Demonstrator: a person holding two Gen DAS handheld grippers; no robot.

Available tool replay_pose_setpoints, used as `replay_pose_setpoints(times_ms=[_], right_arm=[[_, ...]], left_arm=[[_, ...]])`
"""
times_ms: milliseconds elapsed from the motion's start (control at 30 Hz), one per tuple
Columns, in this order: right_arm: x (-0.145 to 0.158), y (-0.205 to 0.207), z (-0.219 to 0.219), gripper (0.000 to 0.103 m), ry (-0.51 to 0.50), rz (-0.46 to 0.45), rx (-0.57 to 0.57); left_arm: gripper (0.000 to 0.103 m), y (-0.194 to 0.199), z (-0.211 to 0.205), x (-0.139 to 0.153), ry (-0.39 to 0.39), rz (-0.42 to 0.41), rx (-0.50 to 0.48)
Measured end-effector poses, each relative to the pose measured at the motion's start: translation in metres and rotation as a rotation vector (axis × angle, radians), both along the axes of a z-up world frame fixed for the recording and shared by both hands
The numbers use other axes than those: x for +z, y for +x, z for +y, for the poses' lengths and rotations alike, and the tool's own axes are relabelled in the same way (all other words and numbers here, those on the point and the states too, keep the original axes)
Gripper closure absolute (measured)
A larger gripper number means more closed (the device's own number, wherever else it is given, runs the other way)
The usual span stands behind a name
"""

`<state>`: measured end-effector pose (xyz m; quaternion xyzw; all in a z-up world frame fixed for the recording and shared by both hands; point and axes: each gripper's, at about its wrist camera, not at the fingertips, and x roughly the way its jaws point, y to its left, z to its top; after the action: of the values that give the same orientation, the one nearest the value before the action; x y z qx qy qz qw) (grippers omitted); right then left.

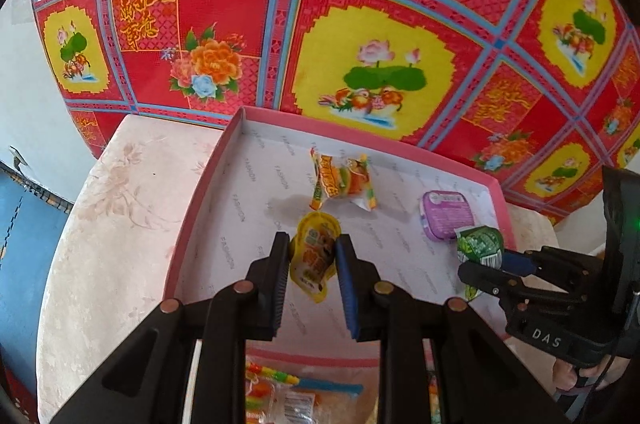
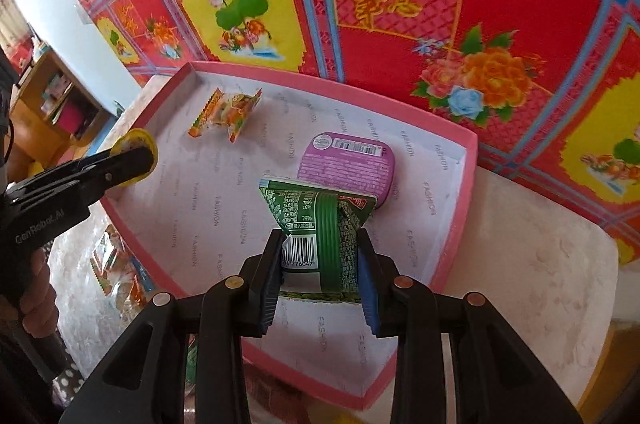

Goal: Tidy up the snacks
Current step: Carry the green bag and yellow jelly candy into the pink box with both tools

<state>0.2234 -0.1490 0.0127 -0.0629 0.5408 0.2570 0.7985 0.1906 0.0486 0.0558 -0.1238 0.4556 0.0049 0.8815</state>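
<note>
Two snack packets held above a pink-rimmed box (image 1: 460, 166) on a pale marbled table (image 1: 120, 224), in front of a red floral cloth (image 1: 400, 4). In the left gripper (image 1: 312, 256), fingers (image 1: 280, 264) closed on a yellow packet (image 1: 314, 260), pinched at its sides so that it hangs free over the box's white lining, near the middle of the left half. In the right gripper (image 2: 320, 264), fingers (image 2: 272, 264) clamped on a green packet (image 2: 324, 224), barcode side up, poised over the right half, just in front of a purple tub (image 2: 348, 164). Already lying inside: that tub, flat with its label up, and an orange wrapped sweet (image 2: 226, 112) towards the far left corner, well apart from it. Both grippers angled steeply down at the box floor, a posture that suggests a set-down on bare lining and not on the items already there. Side grips likely chosen so that a simple release drops each packet flat. More wrapped snacks (image 1: 276, 392) visible on the table just outside the near rim, apparently waiting their turn. A hand (image 2: 36, 288) on the left gripper's handle at the edge of the right view.
</note>
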Motion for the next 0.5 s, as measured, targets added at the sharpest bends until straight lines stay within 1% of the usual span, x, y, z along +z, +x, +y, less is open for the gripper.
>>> replay_pose_setpoints(times_ms=[200,500], right_arm=[[-0.010,0.006,-0.002,0.068,0.006,0.011,-0.005],[-0.012,0.018,-0.002,0.068,0.022,0.002,-0.019]], left_arm=[[0.079,0.014,-0.002,-0.013,0.000,0.021,-0.010],[0.079,0.027,-0.007,-0.030,-0.002,0.033,-0.026]])
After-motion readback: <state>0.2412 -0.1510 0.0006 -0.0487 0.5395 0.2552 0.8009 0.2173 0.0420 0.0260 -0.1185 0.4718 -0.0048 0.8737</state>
